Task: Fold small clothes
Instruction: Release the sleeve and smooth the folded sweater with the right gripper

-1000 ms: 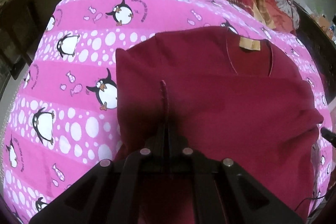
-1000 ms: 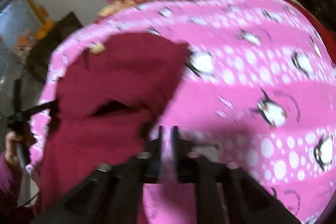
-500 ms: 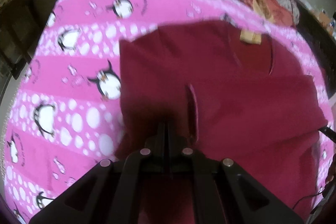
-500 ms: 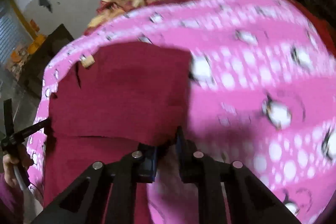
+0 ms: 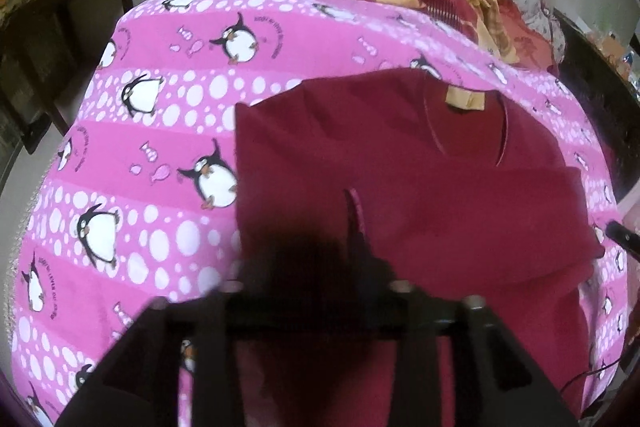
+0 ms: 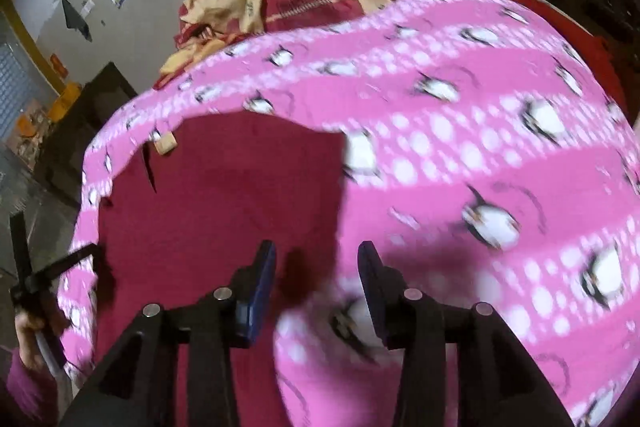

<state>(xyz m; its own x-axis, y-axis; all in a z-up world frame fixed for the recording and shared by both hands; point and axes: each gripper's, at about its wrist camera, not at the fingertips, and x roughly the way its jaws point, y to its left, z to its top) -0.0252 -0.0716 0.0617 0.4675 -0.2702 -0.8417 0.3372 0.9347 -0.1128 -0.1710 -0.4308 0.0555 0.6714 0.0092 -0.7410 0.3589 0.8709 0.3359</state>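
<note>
Maroon shirt point(image 5: 420, 195) lying half folded on the penguin sheet point(image 5: 160, 163) of the bed.

The shirt is looking light, soft and limp, likely sagging from any single pinch, so hems and corners are reading as the best holds. The left gripper point(image 5: 354, 227) is clamping a raised ridge of its cloth, jaws together. The right gripper point(image 6: 316, 263) is hovering with jaws apart and empty over the shirt's right edge. A tan tag point(image 5: 466, 99) is marking the curved collar.

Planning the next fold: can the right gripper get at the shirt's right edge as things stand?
Probably yes. The right gripper is open just above the maroon shirt's edge on the penguin sheet, nothing between them.
</note>
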